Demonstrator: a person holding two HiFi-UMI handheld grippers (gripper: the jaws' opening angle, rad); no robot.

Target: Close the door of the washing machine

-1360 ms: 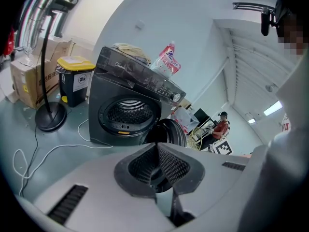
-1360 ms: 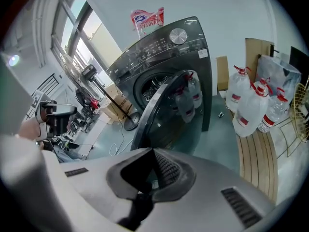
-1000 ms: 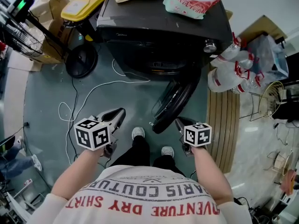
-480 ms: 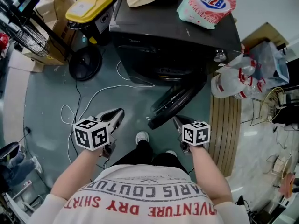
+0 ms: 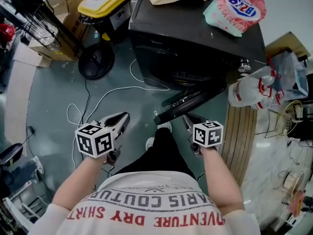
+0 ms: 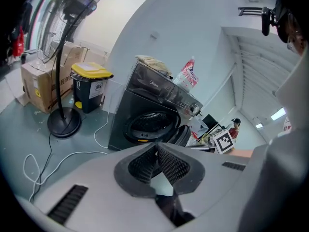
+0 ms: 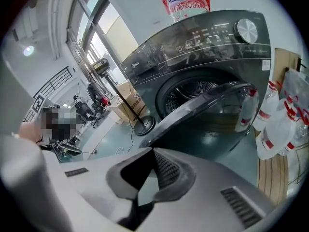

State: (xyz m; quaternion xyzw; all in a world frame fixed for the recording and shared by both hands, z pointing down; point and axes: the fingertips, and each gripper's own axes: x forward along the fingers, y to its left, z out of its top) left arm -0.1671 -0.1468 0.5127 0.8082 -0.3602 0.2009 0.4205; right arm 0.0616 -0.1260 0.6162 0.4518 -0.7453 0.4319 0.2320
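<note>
Shirt (image 5: 156,210): red print, upside down in the head view, partly reads "DRY SHIRT".

Left gripper (image 6: 155,147): jaws closed tip to tip, nothing between them.

Right gripper (image 7: 153,152): jaws likewise closed and empty. It is held just beside the door (image 5: 191,103); contact cannot be confirmed.

Door: round, dark and glossy. It stands part-open before the drum opening, attached on the right gripper's side.

Washing machine (image 5: 195,38): dark grey front-loader. The panel logo appears to read "Midea".

Pink bag (image 5: 235,8) on top: blue lettering, not fully legible.
</note>
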